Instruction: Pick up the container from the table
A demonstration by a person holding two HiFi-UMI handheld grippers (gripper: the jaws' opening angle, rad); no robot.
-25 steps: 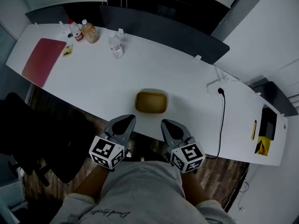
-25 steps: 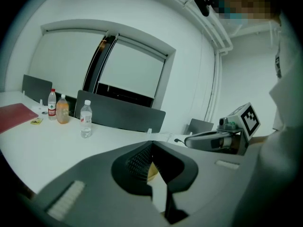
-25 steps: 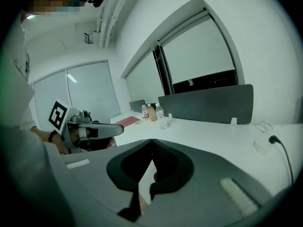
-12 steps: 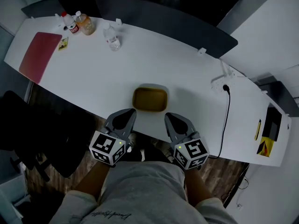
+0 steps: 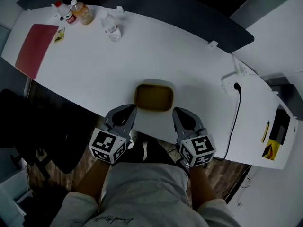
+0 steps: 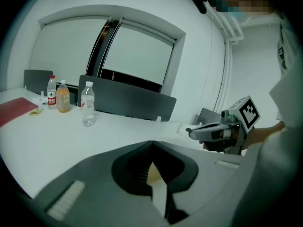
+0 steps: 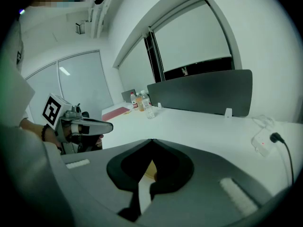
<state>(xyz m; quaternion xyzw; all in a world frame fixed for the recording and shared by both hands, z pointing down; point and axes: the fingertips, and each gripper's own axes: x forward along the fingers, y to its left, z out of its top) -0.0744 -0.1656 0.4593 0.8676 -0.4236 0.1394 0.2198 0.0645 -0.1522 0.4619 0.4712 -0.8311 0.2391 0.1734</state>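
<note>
Both grippers have come forward to the desk [image 5: 142, 56] edge since 1 second ago. The tan container [image 5: 154, 97] lies on the desk just ahead, between the left gripper [image 5: 131, 109] and the right gripper [image 5: 176, 111]. Both sets of jaws are pressed together and hold nothing. Its long axis runs side to side, and neither gripper is clearly nearer.

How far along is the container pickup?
Done: the left gripper and right gripper are at the table edge, by the near corners of the container. In hand: nothing; both sets of jaws are together and neither grips it. Left: open, close on the container, lift it off the table.
</note>
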